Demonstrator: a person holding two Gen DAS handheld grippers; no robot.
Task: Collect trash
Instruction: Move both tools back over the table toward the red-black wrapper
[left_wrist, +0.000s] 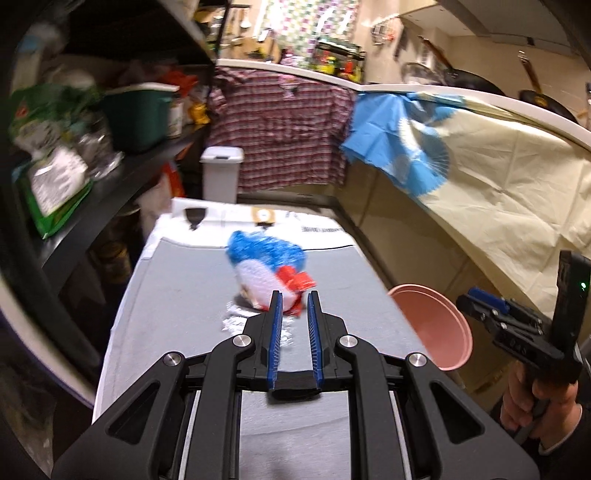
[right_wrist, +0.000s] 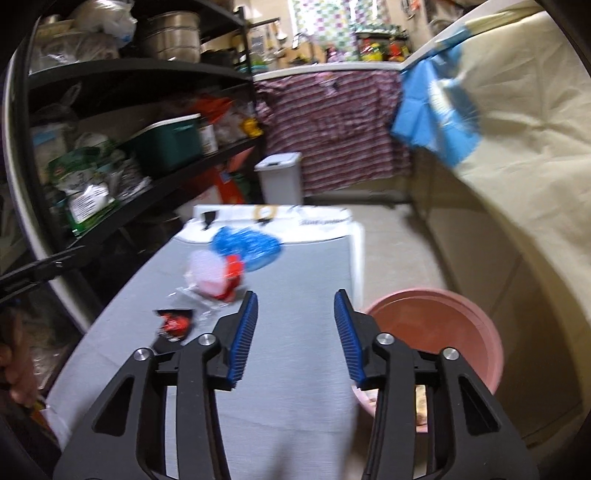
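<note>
At the far left of the right wrist view stands a black shelf (right_wrist: 122, 74), and just right of it the grey table (right_wrist: 295, 369) runs up the middle of the frame. On it, left of centre, lies a dark red wrapper (right_wrist: 173, 323); above that a clear film (right_wrist: 192, 295) and a blurred white-and-red bag (right_wrist: 216, 275), with a blue bag (right_wrist: 247, 247) touching it behind. The step in hand looks like the reach for the next piece of trash — nothing is gripped by either tool. The left gripper (left_wrist: 295, 297) fills the lower middle of its own view, angled down at the table, its blue pads close together with a narrow empty gap; the bags sit just past its tips. The right gripper (right_wrist: 295, 299) also tilts down, fingers spread about halfway with only bare table between them. To the lower right sits the pink basin (right_wrist: 461, 325), beside the table edge — probably where the trash goes. Next, one gripper would need to open, close over a bag or wrapper, then swing right to the basin. A hand (left_wrist: 532, 406) holds the right tool at the lower right edge of the left view.
</note>
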